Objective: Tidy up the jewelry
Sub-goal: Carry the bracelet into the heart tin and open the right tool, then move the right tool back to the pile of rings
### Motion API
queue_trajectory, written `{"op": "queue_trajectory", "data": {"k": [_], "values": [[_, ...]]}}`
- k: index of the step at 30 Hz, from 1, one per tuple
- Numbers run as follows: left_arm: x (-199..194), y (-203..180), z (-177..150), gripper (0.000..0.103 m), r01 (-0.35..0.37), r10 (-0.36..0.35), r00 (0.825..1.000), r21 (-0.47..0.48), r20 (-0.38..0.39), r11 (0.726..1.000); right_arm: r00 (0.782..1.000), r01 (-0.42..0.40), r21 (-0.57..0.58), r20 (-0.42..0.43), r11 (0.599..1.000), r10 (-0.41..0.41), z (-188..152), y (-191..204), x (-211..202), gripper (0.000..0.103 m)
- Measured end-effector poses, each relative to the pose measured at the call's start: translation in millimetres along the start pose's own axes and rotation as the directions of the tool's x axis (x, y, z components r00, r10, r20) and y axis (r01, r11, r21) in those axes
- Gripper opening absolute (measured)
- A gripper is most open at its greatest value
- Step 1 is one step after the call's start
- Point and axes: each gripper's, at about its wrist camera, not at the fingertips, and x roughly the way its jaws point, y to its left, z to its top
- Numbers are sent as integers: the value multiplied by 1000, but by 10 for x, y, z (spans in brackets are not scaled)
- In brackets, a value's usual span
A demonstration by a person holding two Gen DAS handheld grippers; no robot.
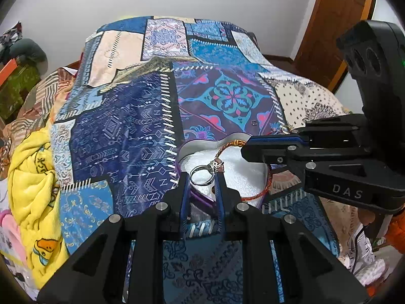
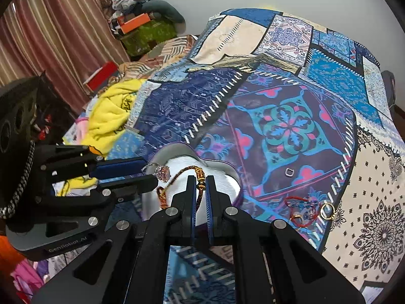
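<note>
- Left wrist view: sits close behind its own fingers (image 1: 186, 185), looks forward and down across the bed (image 1: 121, 116) toward the far wall.
- Right wrist view: same low, close setup, faces the bed from further right.
- Shared: heart-shaped box (image 1: 243, 172) (image 2: 225, 174), patchwork cover, each other's gripper.

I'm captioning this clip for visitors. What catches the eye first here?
The heart-shaped tin with white padding, lying on the bright patchwork quilt. Over it the left claw grips a silver ring with a pink stone, and the right claw pinches a braided cord bracelet. More red-cord jewelry lies on the quilt to the tin's right.
</note>
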Motion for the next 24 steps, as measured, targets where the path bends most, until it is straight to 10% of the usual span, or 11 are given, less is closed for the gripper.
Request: {"op": "queue_trajectory", "data": {"k": [24], "values": [[-357,-108,108,24,-66,64,995,32,71,997,978,166,1,125,986,-165,-25,-118,-589,27]]}}
